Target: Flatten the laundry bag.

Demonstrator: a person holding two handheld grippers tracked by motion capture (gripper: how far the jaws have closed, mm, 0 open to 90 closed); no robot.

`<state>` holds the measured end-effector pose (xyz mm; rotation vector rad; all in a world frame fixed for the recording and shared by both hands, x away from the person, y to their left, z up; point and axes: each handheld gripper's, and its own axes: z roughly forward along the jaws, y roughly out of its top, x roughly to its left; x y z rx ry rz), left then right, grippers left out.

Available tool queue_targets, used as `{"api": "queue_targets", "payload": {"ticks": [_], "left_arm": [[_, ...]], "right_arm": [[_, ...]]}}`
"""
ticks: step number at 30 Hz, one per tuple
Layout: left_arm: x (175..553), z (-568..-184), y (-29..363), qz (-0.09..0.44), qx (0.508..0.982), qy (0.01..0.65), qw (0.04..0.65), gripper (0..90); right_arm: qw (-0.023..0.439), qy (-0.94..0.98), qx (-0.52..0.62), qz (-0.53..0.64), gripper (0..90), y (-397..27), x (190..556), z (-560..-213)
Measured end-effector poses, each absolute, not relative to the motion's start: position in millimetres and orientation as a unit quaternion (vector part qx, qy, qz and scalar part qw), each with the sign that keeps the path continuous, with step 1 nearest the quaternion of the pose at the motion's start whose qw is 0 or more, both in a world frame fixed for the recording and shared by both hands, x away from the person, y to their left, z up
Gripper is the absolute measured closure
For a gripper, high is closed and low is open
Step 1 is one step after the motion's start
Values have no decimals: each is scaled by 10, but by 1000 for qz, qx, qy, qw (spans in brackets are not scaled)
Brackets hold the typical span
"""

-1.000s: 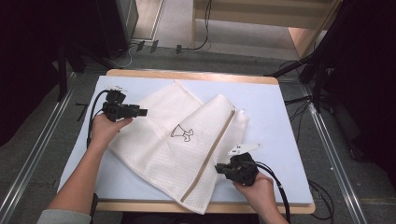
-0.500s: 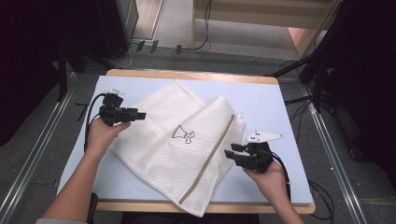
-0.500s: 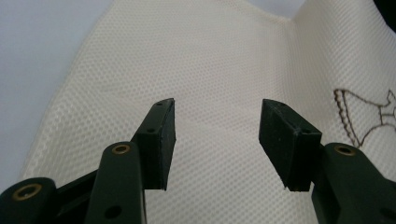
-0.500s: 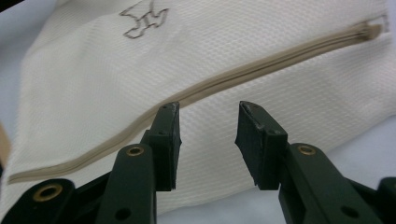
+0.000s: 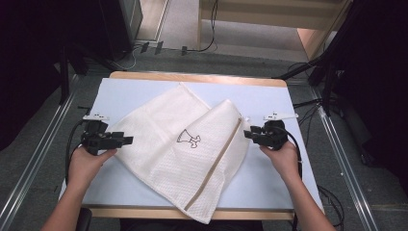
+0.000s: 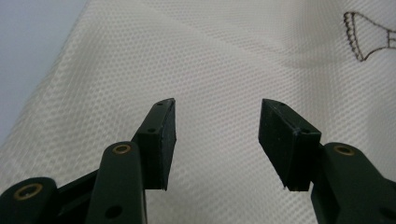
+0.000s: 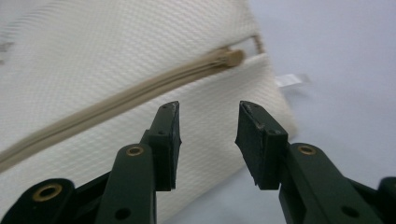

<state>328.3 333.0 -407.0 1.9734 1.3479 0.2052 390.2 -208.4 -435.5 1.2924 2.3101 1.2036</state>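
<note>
Mesh laundry bag (image 5: 185, 154), cream-white and folded over itself, lies spread on the counter (image 5: 269, 98) between the two sets of fingers. The left gripper (image 5: 126, 140) has its fingers (image 6: 159, 140) standing apart with nothing between them; they hover just over the bag's left edge, and in the left gripper view the honeycomb mesh runs beneath and ahead of them, with a small dark outline drawing (image 6: 369, 39) printed farther off to the upper right. The right gripper (image 5: 248, 135) also has its fingers (image 7: 166, 144) apart, having just been opening, and nothing is caught between them. They sit just beside the bag's right edge; ahead of them in the right gripper view the tan zipper (image 7: 116, 105) runs across the fabric to its end stop, and a small white tag (image 7: 292, 80) pokes out from the bag's corner onto the pale blue counter surface. Outward from the fingers, each gripper is held in a hand, the left hand (image 5: 89, 163) at the counter's left side and the right hand (image 5: 281, 159) at its right, with black cables trailing off behind. The bag's lowest corner overhangs the counter's near wooden edge.
</note>
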Motion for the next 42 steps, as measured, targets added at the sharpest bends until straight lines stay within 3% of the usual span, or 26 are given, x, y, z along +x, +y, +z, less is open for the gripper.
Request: {"api": "queue_targets", "payload": {"ticks": [9,18,23,26,30,35,42], "left_arm": [[3006,-4196,3591,77,743,565,351,467],[2989,-4425,3507,31,726,605,324,468],[3042,-4456,3450,27,715,608,344,435],[3086,-4467,3404,32,716,606,346,483],[3139,-4483,3355,46,725,600,336,654],[3199,-4490,3395,22,726,595,345,836],[3419,-4391,3447,33,714,594,370,885]], "right_arm": [[128,784,462,394,563,-2149,4212,-4460],[114,787,460,394,474,-2145,4387,-4569],[110,798,459,375,463,-2096,4457,-4688],[106,806,456,362,499,-2052,4455,-4743],[136,813,450,343,654,-2019,4434,-4736],[128,812,457,340,802,-1989,4415,-4719],[111,815,461,333,833,-2013,4386,-4657]]}}
